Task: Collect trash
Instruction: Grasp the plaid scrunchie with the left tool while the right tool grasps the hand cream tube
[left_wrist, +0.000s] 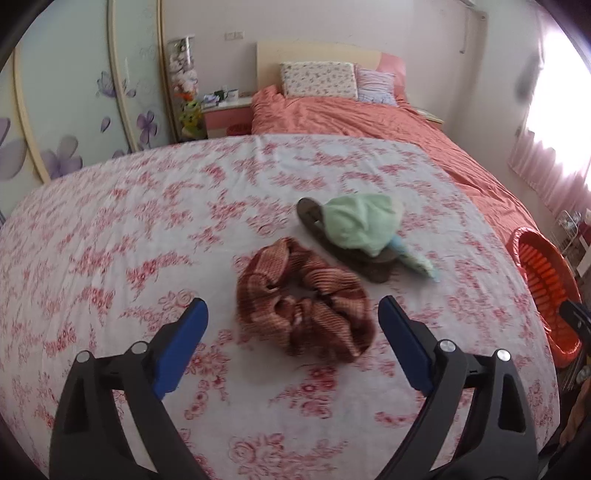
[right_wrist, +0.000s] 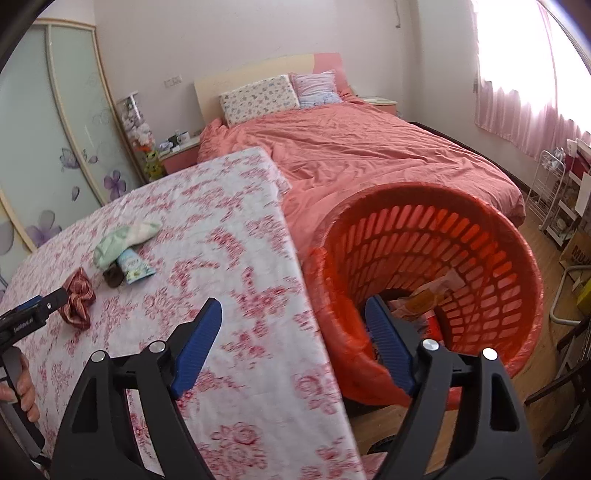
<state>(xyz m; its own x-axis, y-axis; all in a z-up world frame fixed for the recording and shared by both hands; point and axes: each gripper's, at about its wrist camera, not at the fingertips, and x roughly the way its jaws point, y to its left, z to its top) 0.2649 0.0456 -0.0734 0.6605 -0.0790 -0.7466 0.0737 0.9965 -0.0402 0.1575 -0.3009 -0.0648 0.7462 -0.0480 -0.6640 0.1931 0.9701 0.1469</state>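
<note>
A brown checked scrunchie (left_wrist: 304, 308) lies on the floral tablecloth (left_wrist: 110, 229), just ahead of my open left gripper (left_wrist: 293, 317). Behind it lie a light green cloth (left_wrist: 360, 223), a dark brown flat object (left_wrist: 373, 267) under it, and a pale blue wrapper (left_wrist: 415, 260). The same items show in the right wrist view: scrunchie (right_wrist: 78, 299), green cloth (right_wrist: 122, 240), blue wrapper (right_wrist: 136, 269). My right gripper (right_wrist: 293, 325) is open and empty, straddling the table edge and the rim of an orange slatted basket (right_wrist: 491, 258) holding some wrappers (right_wrist: 432, 295).
A bed with a salmon cover (right_wrist: 369, 155) stands beyond the table. A wardrobe with flower decals (left_wrist: 74, 110) is on the left. A white wire rack (right_wrist: 550, 192) and a cardboard box stand on the wood floor at the right. The basket also shows in the left wrist view (left_wrist: 546, 288).
</note>
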